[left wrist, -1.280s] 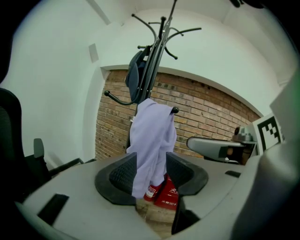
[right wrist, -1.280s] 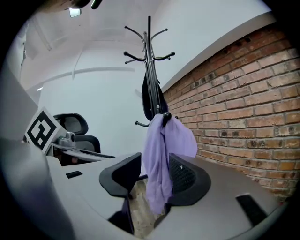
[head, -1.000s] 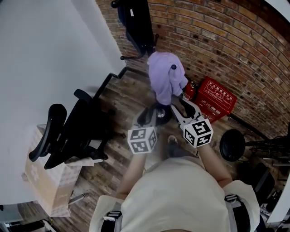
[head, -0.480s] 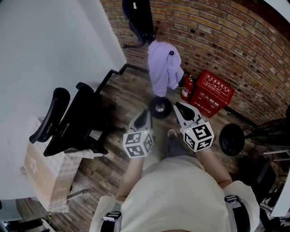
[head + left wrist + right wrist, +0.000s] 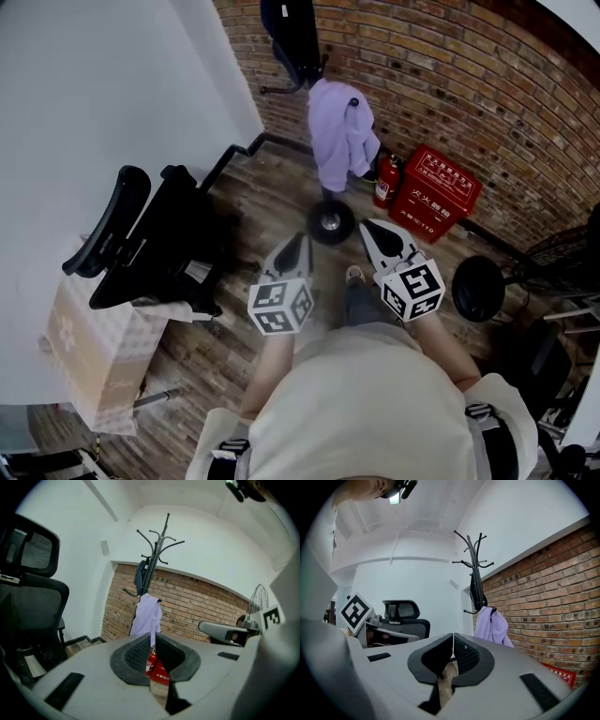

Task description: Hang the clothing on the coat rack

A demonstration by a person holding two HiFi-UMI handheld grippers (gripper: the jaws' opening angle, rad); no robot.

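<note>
The left gripper (image 5: 294, 246) and right gripper (image 5: 375, 231) sit nearest, side by side above the wooden floor (image 5: 253, 202). Each has its fingers pressed together with nothing between them. They have just been closing, having stood wide a second ago. Both have also drawn back toward the person, so the round base of the coat rack (image 5: 330, 222) now lies clear just beyond their tips.

A black office chair (image 5: 141, 246) stands at 9 o'clock from the grippers, with a cardboard box (image 5: 89, 349) nearer the person on that side. At 1 o'clock a red fire extinguisher (image 5: 383, 181) and a red box (image 5: 439, 193) rest against the brick wall (image 5: 487, 84).

The lilac garment (image 5: 336, 127) hangs farther off at 12 o'clock. It is draped from a low hook on the rack's pole and is well apart from both grippers. A dark item (image 5: 291, 33) hangs above it.

With the garment hanging unsupported and both grippers empty and backed off, the hanging looks finished. Nothing appears left but to check that it stays on the hook.
</note>
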